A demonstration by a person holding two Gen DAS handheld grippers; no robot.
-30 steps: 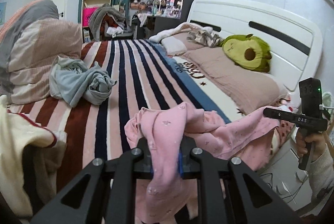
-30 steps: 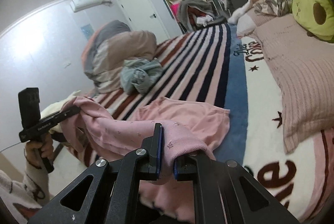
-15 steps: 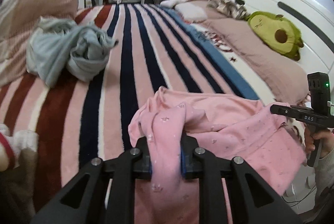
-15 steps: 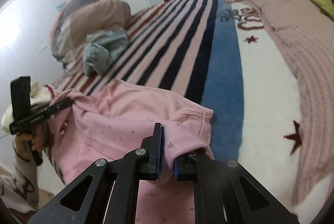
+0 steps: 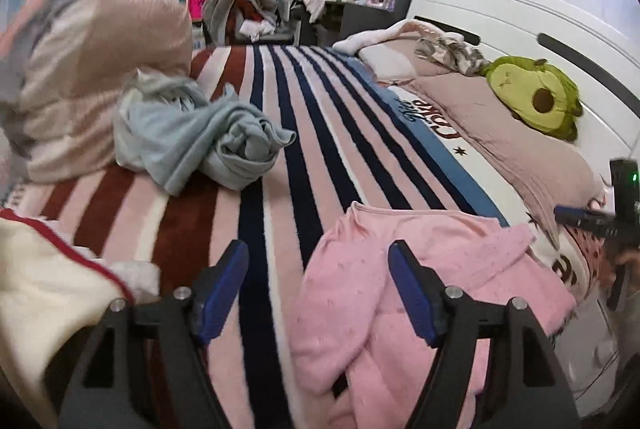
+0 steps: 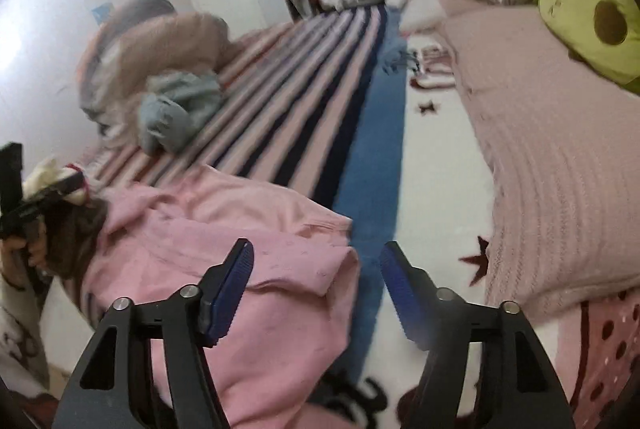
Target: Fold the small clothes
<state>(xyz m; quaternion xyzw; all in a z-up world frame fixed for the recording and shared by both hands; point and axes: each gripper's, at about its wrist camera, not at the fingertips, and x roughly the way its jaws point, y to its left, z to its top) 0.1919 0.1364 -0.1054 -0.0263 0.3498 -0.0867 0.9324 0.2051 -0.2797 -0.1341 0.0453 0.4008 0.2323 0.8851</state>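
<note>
From the left wrist, the pink garment [image 5: 420,289] lies on the striped blanket [image 5: 304,133] near the bed's edge, doubled over but rumpled, so one fold looks laid and tidying is left; a crumpled grey-blue garment [image 5: 192,137] further up the bed and a cream one [image 5: 52,285] at the near left seem still unfolded; the left gripper [image 5: 318,289] has its jaws apart and opening, the pink cloth lying loose between them, unpinched. From the right wrist, the same pink garment [image 6: 224,241] rests beside the blue stripe [image 6: 376,149]; the right gripper [image 6: 316,285] is likewise opening, jaws apart, the garment's folded corner between them and free of the pads.
</note>
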